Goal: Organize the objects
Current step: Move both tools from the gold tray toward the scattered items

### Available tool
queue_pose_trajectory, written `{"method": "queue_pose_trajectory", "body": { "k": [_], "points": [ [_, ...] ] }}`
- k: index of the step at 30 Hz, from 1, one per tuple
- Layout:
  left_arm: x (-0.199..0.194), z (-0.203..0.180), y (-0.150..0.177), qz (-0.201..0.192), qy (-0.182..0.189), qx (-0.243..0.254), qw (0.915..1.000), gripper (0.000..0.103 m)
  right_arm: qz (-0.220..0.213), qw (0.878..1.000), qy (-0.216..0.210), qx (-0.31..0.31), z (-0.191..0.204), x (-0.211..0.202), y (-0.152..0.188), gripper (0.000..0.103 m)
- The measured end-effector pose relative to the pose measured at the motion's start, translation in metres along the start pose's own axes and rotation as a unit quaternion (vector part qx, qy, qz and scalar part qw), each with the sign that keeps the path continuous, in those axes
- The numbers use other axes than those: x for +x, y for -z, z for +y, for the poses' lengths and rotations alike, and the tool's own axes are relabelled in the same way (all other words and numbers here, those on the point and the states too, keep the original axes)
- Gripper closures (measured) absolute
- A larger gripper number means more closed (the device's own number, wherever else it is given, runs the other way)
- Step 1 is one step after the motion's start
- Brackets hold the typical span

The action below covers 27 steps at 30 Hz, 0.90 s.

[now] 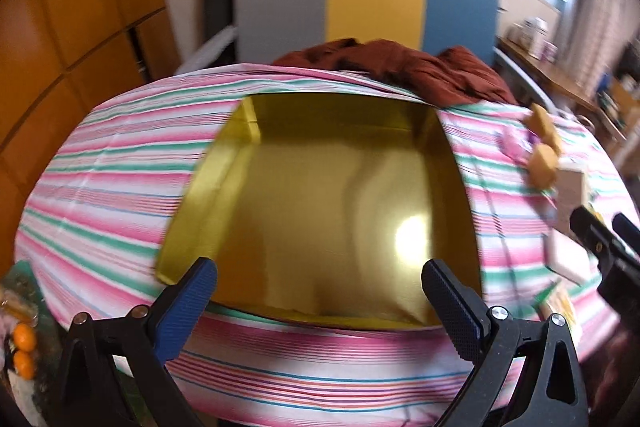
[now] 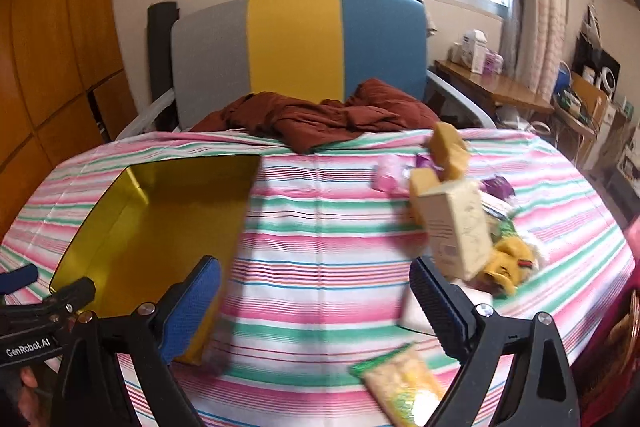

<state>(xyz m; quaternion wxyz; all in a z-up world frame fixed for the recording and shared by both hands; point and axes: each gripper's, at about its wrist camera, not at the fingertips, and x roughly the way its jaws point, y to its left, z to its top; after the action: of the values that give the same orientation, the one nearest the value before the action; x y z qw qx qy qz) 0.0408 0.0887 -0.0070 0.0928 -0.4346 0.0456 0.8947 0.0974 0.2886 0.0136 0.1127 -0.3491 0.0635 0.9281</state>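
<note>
Pre-grasp: tin (image 1: 320,211) empty, left gripper (image 1: 318,291) over it and right gripper (image 2: 316,291) both spread wide, holding nothing; next, probably right closes on box (image 2: 456,231).

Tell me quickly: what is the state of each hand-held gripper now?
Left hand-held gripper: open, holding nothing, above the gold tin.
Right hand-held gripper: open, holding nothing.
</note>
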Motion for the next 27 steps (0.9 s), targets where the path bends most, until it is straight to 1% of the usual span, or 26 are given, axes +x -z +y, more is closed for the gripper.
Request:
{"method": "queue_pose_trajectory", "body": {
  "k": [2, 4, 9, 10, 11, 12, 13, 14, 15, 16, 17, 18, 20, 21, 22, 24, 26, 27],
  "points": [
    [0.0, -0.015, 0.004, 0.0, 0.024, 0.016, 0.9996, 0.0, -0.004, 1.0, -0.002, 0.005, -0.02, -0.003, 0.004, 0.008],
    [0.001, -0.029, 0.007, 0.008, 0.047, 0.029, 0.9984, 0.0, -0.004, 1.0, -0.009, 0.008, -0.042, -0.004, 0.008, 0.013],
    [0.003, -0.062, 0.011, 0.025, 0.097, 0.054, 0.9935, 0.0, 0.035, 0.999, -0.023, 0.019, -0.105, -0.002, 0.026, 0.017],
    [0.005, -0.071, 0.013, 0.03, 0.111, 0.058, 0.9917, 0.0, 0.04, 0.999, -0.023, 0.014, -0.111, -0.002, 0.03, 0.02],
    [0.006, -0.077, 0.014, 0.036, 0.122, 0.061, 0.9901, 0.0, 0.045, 0.999, -0.02, 0.007, -0.117, -0.002, 0.034, 0.02],
    [0.007, -0.084, 0.015, 0.042, 0.135, 0.063, 0.988, 0.0, 0.049, 0.999, -0.006, -0.011, -0.125, -0.002, 0.04, 0.02],
    [0.008, -0.092, 0.016, 0.049, 0.15, 0.066, 0.9854, 0.0, 0.053, 0.998, -0.001, -0.021, -0.128, -0.002, 0.044, 0.02],
    [0.008, -0.099, 0.017, 0.056, 0.163, 0.068, 0.9827, 0.0, 0.068, 0.997, -0.007, -0.037, -0.133, 0.001, 0.05, 0.021],
    [0.008, -0.107, 0.018, 0.062, 0.173, 0.071, 0.9805, 0.0, 0.078, 0.996, -0.021, -0.043, -0.136, 0.002, 0.055, 0.023],
    [0.01, -0.116, 0.02, 0.069, 0.182, 0.074, 0.978, 0.0, 0.095, 0.993, -0.05, -0.049, -0.14, 0.003, 0.061, 0.024],
    [0.01, -0.122, 0.021, 0.074, 0.189, 0.078, 0.9761, 0.0, 0.103, 0.991, -0.066, -0.053, -0.141, 0.003, 0.064, 0.026],
    [0.012, -0.129, 0.022, 0.081, 0.192, 0.083, 0.9745, 0.0, 0.115, 0.988, -0.088, -0.062, -0.14, 0.003, 0.071, 0.029],
    [0.016, -0.138, 0.026, 0.096, 0.199, 0.084, 0.9716, 0.0, 0.135, 0.982, -0.105, -0.083, -0.133, 0.004, 0.084, 0.037],
    [0.017, -0.142, 0.027, 0.102, 0.205, 0.081, 0.97, 0.0, 0.145, 0.979, -0.113, -0.09, -0.129, 0.006, 0.09, 0.043],
    [0.018, -0.143, 0.029, 0.104, 0.205, 0.078, 0.9702, 0.0, 0.151, 0.977, -0.122, -0.09, -0.126, 0.008, 0.095, 0.05],
    [0.018, -0.144, 0.03, 0.103, 0.2, 0.075, 0.9715, 0.0, 0.154, 0.974, -0.147, -0.081, -0.117, 0.013, 0.104, 0.055],
    [0.016, -0.144, 0.03, 0.097, 0.192, 0.067, 0.9743, 0.0, 0.152, 0.972, -0.164, -0.068, -0.111, 0.017, 0.104, 0.055],
    [0.017, -0.143, 0.03, 0.095, 0.19, 0.064, 0.975, 0.0, 0.15, 0.969, -0.186, -0.056, -0.105, 0.021, 0.104, 0.055]
  ]
}}
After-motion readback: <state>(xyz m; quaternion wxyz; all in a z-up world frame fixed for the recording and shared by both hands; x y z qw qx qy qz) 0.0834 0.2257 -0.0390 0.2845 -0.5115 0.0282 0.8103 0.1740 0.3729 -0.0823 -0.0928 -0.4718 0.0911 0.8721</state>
